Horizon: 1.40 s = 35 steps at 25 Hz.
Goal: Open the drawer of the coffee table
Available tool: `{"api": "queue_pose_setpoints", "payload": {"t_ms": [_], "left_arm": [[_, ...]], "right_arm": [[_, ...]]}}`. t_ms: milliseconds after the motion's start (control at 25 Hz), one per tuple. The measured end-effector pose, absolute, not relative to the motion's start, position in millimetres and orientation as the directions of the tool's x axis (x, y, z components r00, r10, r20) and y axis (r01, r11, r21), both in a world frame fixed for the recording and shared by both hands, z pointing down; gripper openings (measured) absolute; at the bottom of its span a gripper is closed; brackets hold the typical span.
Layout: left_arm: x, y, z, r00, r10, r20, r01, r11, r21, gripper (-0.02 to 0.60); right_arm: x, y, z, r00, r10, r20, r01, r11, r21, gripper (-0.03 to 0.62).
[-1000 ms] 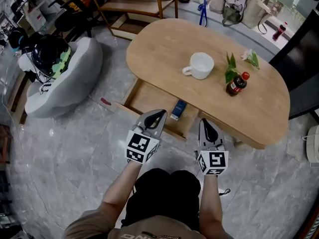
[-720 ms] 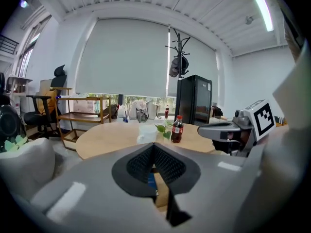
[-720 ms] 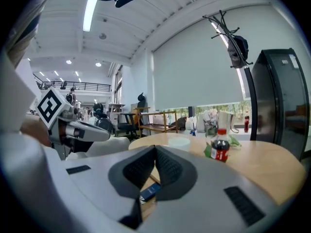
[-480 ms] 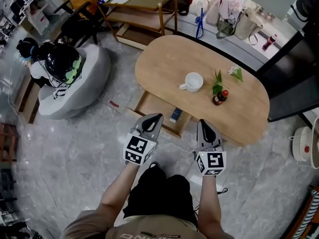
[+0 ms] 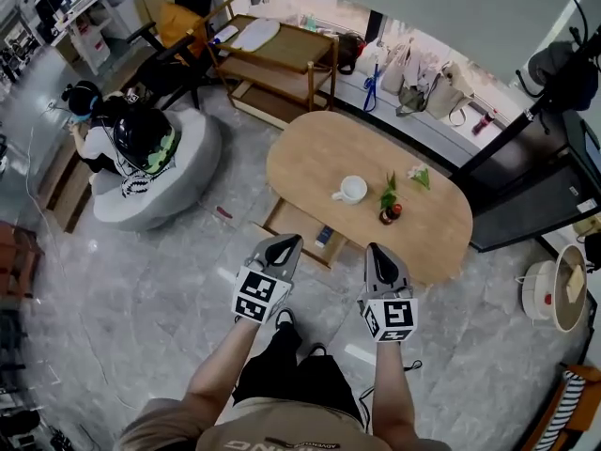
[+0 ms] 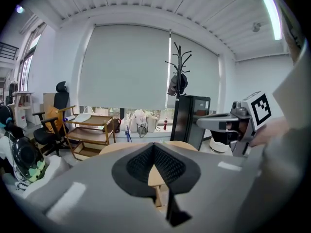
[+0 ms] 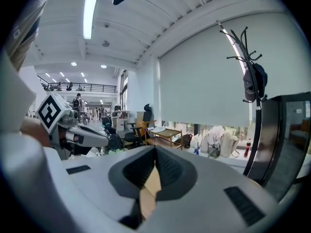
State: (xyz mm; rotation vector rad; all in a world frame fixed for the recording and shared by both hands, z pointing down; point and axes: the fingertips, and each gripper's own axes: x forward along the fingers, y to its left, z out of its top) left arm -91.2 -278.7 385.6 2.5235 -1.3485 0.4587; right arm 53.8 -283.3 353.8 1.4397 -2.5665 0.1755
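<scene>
Nearest the camera, the person's two forearms reach forward. The left gripper point(image 5: 287, 241) and the right gripper point(image 5: 375, 249) are held side by side, above the floor and on the near side of the table. In each gripper view the two jaws are pressed together, with nothing between the pads. Both tools are clenched and empty, and neither touches the furniture.

Just beyond the tips, the drawer point(image 5: 293, 222) stands pulled out from the near-left side of the coffee table point(image 5: 319, 153). Its pale wooden bottom is exposed, and a small blue item point(image 5: 324, 236) lies at its right end.

On the tabletop beyond it, a white mug point(image 5: 352, 190) sits about midway along. A small dark bottle point(image 5: 387, 216) stands to its right, with green sprigs beside it.

Far left, a grey beanbag point(image 5: 183, 172) rests on the floor. At the far wall there is a wooden shelf unit point(image 5: 282, 59) and a row of bags point(image 5: 413, 87).

The task looks done, since the drawer is open and both grippers are clear of it. From this height I cannot tell whether the drawer has reached its full travel. If it has not, a further pull on its front edge is the only step left.
</scene>
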Motion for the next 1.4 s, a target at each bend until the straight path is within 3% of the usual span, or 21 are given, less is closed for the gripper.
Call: {"api": "queue_pose_setpoints", "payload": {"t_ms": [360, 640, 1040, 1400], "left_arm": [[-78, -258, 294, 0.550, -0.751, 0.366, -0.820, -0.567, 0.070, 0.005], [-73, -269, 218, 0.577, -0.772, 0.267, -0.806, -0.591, 0.037, 0.006], [-78, -294, 189, 0.643, -0.734, 0.219, -0.758, -0.651, 0.043, 0.006], [-65, -308, 129, 0.602, -0.788, 0.131, -0.783, -0.614, -0.099, 0.006]], "right_arm": [[44, -253, 251, -0.524, -0.827, 0.205, -0.846, 0.533, -0.011, 0.005], [41, -252, 197, -0.481, -0.865, 0.145, -0.873, 0.487, 0.010, 0.005], [47, -268, 151, -0.416, -0.904, 0.095, -0.902, 0.424, 0.078, 0.005], [49, -290, 112, -0.451, -0.891, 0.044, -0.882, 0.453, 0.131, 0.005]]}}
